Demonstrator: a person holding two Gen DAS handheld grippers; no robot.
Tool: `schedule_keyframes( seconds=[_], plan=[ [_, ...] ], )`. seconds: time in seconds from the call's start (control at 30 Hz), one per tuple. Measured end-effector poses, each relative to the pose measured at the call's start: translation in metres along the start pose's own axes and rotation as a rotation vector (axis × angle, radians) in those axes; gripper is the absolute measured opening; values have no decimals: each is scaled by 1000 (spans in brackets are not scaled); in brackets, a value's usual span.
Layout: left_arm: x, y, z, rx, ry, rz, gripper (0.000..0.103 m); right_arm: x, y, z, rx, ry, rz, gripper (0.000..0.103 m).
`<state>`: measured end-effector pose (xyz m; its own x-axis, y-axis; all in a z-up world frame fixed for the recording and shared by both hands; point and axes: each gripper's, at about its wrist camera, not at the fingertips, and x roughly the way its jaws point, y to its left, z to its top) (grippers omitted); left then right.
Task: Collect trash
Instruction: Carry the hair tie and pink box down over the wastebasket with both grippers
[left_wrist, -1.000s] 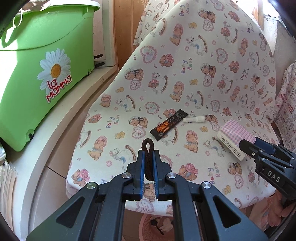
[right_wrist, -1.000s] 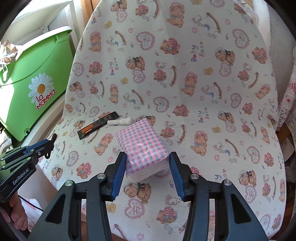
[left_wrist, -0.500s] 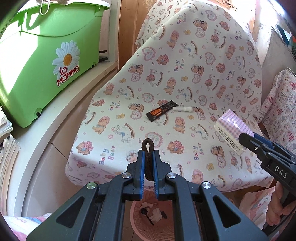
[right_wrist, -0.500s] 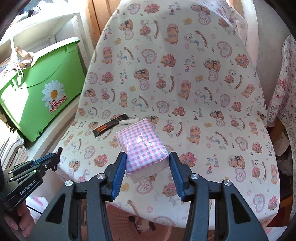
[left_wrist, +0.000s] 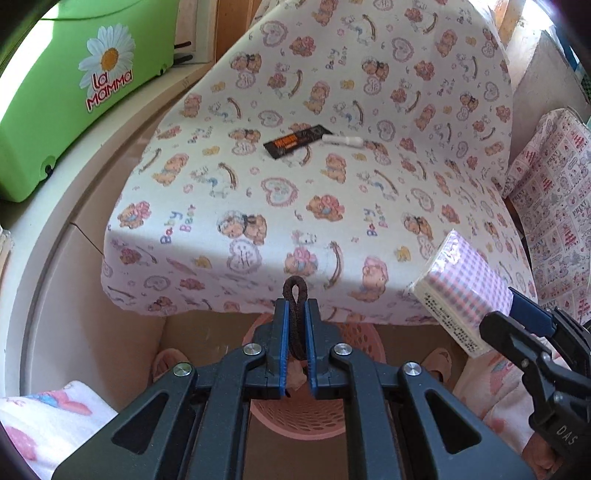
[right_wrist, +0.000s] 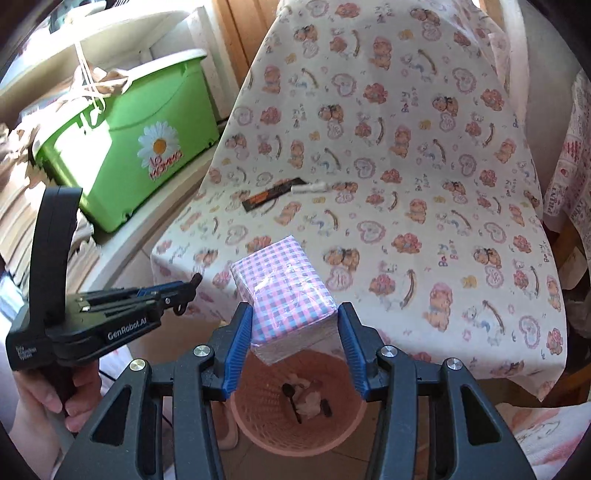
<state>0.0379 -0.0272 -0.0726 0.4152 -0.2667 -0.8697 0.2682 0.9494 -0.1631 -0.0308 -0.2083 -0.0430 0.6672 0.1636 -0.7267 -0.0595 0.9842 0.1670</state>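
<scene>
L hand-held gripper (left_wrist: 294, 339) clamped on dark hair tie (left_wrist: 294, 295), loop poking up past pads, over pink basket (left_wrist: 354, 332). R hand-held gripper (right_wrist: 293, 343) squeezing pink-checked tissue pack (right_wrist: 282, 291), held above basket (right_wrist: 258, 417) w/ scraps inside. Black wrapper (left_wrist: 297, 140) & small white tube (left_wrist: 341, 140) lie side by side on bear-print chair seat (left_wrist: 221, 206). Green bin (right_wrist: 147, 140) left of chair.

Colours everywhere

The pack (right_wrist: 282, 282) is showing pink and blue checks, the bin (right_wrist: 295, 432) pink, the box (right_wrist: 129, 147) green, the cover (left_wrist: 332, 166) teddy bears.
</scene>
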Motion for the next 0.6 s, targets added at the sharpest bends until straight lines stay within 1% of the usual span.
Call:
schedule_keyframes(
  seconds=[0.13, 0.27, 0.37, 0.5, 0.6],
  plan=[
    [14, 0, -4, 2, 57, 20, 8, 11, 0, -17, 15, 68, 25, 50],
    [29, 4, -8, -25, 113, 21, 8, 29, -2, -27, 21, 132, 24, 49],
    [46, 7, -12, -37, 147, 29, 8, 49, -8, -37, 42, 193, 14, 49],
    [65, 10, -17, -53, 211, 29, 8, 72, -13, -51, 73, 275, 28, 48],
    [81, 12, -23, -54, 265, 54, 8, 90, -14, -63, 83, 330, 27, 47]
  ],
)
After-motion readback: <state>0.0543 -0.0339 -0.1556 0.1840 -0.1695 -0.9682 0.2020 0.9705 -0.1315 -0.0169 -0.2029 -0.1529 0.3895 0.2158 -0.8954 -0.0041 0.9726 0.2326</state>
